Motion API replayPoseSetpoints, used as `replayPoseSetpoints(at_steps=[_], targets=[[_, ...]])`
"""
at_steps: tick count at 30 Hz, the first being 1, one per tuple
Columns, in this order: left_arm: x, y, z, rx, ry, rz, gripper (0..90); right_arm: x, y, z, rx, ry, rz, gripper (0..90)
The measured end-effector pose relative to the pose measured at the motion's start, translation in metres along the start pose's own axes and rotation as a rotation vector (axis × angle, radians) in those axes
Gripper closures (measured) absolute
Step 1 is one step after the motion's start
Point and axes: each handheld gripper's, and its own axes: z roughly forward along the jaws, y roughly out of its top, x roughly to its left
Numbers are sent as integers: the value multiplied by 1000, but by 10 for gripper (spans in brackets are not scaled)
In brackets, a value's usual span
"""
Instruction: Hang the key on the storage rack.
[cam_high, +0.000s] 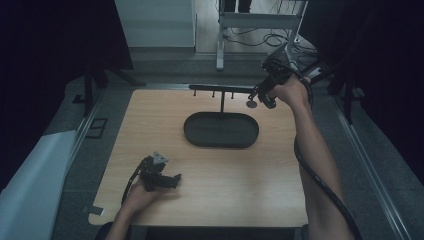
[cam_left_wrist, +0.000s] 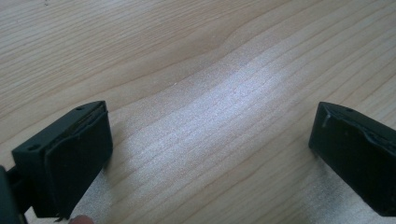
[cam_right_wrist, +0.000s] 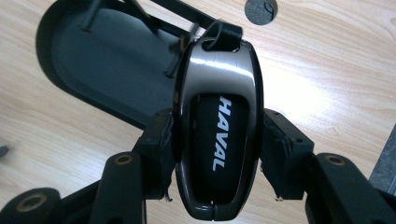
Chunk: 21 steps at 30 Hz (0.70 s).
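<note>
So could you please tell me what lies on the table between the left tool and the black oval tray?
Nothing: in the high view, bare wooden table separates the left tool from the black oval tray.

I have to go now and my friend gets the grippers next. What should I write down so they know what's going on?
Right gripper: shut on the car key fob, held up by the right end of the hook stand's bar.
Left gripper: open, holding nothing, low over the wooden table.
The stand rises from the dark oval tray.
Done: fob picked up and brought to the bar.
Left: probably hang its ring on a hook, then let go.
</note>
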Motion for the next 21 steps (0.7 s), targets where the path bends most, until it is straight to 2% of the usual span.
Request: replayPoseSetpoints(at_steps=[6, 17, 19, 21], targets=[[0, 0, 0, 2, 1, 0, 0, -13, -7, 13, 5, 9, 30, 486], [0, 0, 0, -1, 1, -1, 0, -24, -19, 46, 44, 5, 50, 486], [0, 0, 0, -1, 2, -1, 0, -24, -21, 53, 40, 36, 60, 486], [0, 0, 0, -1, 2, -1, 0, -23, -22, 61, 43, 44, 54, 486]])
